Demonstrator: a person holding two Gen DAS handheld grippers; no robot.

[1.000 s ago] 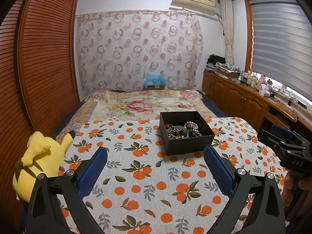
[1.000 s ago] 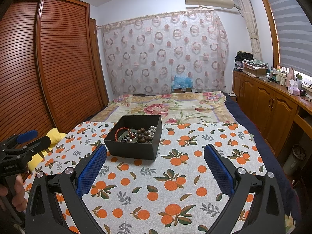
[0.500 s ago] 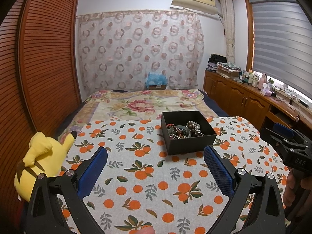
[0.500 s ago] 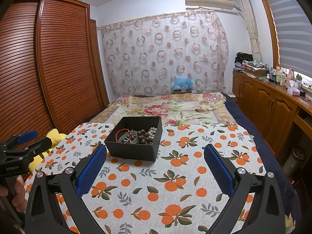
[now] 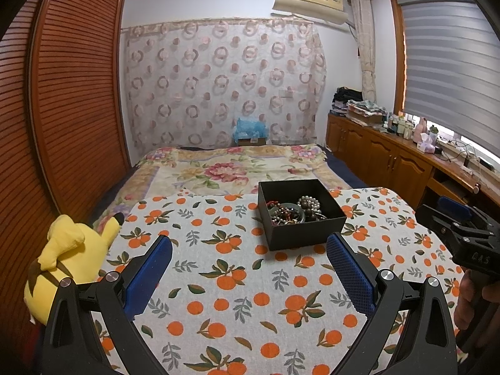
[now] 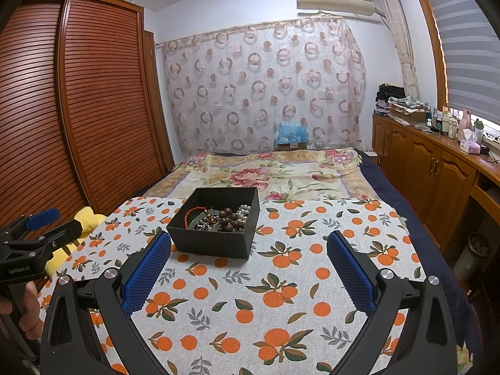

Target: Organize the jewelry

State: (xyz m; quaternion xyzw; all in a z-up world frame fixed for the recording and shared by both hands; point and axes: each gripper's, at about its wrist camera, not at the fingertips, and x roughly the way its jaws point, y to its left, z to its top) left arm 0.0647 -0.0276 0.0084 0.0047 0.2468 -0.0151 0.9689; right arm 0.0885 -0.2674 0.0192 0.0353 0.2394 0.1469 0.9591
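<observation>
black box (image 5: 300, 215) — jewelry (image 6: 223, 218) tangled, pieces indistinct | both tools spread, empty

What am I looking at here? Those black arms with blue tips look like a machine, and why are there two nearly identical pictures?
There is no robot. A person holds a hand-held gripper in each hand, and each carries a camera looking along its two blue-padded fingers. One picture comes from the left gripper, the other from the right gripper; each also catches the other at its edge. Both are open and hold nothing. Ahead, on an orange-print cloth, stands an open black box of beaded jewelry. A yellow plush toy lies at the cloth's left.
</observation>
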